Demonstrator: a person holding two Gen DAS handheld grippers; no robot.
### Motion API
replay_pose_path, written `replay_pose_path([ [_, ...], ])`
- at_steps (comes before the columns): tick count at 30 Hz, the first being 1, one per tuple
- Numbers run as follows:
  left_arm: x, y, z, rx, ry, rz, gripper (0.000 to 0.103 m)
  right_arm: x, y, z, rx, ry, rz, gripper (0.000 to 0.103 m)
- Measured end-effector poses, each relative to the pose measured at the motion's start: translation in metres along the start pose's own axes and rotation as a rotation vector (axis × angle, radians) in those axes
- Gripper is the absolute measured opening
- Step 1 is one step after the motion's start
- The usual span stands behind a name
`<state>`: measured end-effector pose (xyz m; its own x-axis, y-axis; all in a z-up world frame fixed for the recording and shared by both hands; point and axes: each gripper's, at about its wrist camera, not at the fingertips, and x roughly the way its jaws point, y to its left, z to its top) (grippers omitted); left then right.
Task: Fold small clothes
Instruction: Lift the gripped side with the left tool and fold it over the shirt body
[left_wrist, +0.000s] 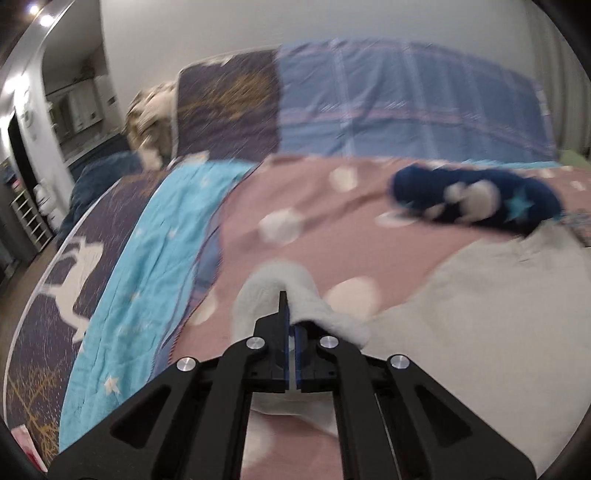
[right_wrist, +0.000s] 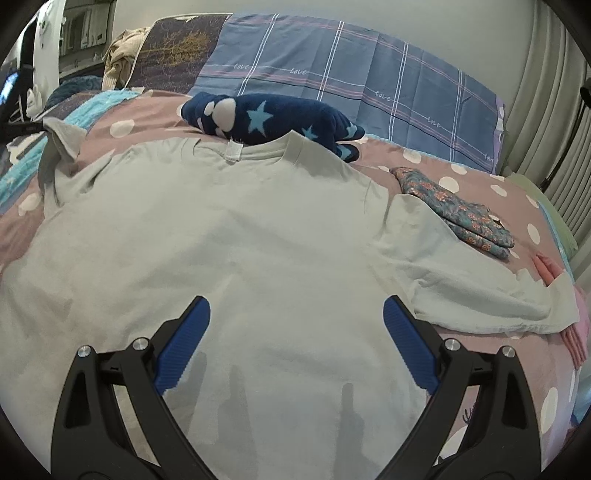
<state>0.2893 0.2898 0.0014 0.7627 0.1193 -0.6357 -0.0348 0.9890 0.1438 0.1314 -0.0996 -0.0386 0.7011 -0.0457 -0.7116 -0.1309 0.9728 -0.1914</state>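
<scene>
Left gripper (left_wrist: 291, 332): jaws pressed together, pinching the cuff of the left sleeve (left_wrist: 280, 291) of the pale grey shirt (right_wrist: 229, 236). The sleeve is lifted clear of the pink dotted bedspread (left_wrist: 314, 229); the left view is motion-blurred. Left of the jaws lies a turquoise quilt (left_wrist: 147, 251).

In the right view the lifted cuff (right_wrist: 64, 138) shows far left of the jaws, beyond the shirt's shoulder.

Right gripper (right_wrist: 297, 339): jaws spread wide, holding nothing, hovering over the shirt's lower body. The shirt lies flat, collar away from the jaws, white neck tag (right_wrist: 234, 151) straight ahead. Beyond the collar, touching it, rests a navy star-print fleece (right_wrist: 266, 118). The right sleeve (right_wrist: 480, 284) extends flat to the right of the jaws. Just past it lies a floral cloth (right_wrist: 458, 210); pink fabric (right_wrist: 576, 332) touches the cuff.
</scene>
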Motion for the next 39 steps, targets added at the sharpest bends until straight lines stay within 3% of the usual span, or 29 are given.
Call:
replay_pose_path([
  [4, -0.044, -0.055, 0.017, 0.066, -0.048, -0.086, 0.001, -0.006, -0.009, 0.0, 0.05, 0.001, 0.062, 0.096],
  [7, -0.065, -0.096, 0.024, 0.123, -0.07, -0.13, 0.002, -0.009, -0.022, 0.004, 0.135, 0.012, 0.179, 0.092],
  [9, -0.077, -0.127, 0.028, 0.158, -0.083, -0.154, 0.002, -0.009, -0.033, 0.008, 0.205, 0.02, 0.294, 0.068],
  [11, -0.081, -0.146, 0.031, 0.168, -0.079, -0.175, 0.001, -0.009, -0.037, 0.012, 0.226, 0.032, 0.371, 0.054],
  [12, -0.084, -0.16, 0.032, 0.17, -0.07, -0.193, 0.001, -0.009, -0.035, 0.014, 0.213, 0.033, 0.383, 0.053],
  [20, -0.09, -0.251, 0.025, 0.199, -0.043, -0.309, 0.001, -0.007, -0.045, 0.022, 0.204, 0.028, 0.359, 0.054],
  [26, -0.088, -0.296, 0.001, 0.257, -0.02, -0.365, 0.002, -0.004, -0.06, 0.011, 0.18, 0.04, 0.36, 0.064],
  [30, -0.077, -0.308, -0.013, 0.269, 0.024, -0.382, 0.002, 0.002, -0.036, 0.013, 0.046, 0.035, 0.433, 0.078],
  [34, -0.076, -0.302, -0.009, 0.243, 0.026, -0.379, 0.002, 0.023, 0.002, 0.027, -0.057, 0.024, 0.413, 0.078],
  [36, -0.08, -0.295, -0.007, 0.22, 0.022, -0.389, 0.001, 0.048, -0.002, 0.044, -0.013, 0.04, 0.352, 0.008],
  [37, -0.083, -0.291, -0.006, 0.212, 0.022, -0.397, 0.001, 0.059, -0.012, 0.054, 0.014, 0.058, 0.331, 0.005],
  [39, -0.087, -0.289, -0.008, 0.205, 0.018, -0.44, 0.002, 0.062, -0.043, 0.069, 0.119, 0.004, 0.344, 0.004],
])
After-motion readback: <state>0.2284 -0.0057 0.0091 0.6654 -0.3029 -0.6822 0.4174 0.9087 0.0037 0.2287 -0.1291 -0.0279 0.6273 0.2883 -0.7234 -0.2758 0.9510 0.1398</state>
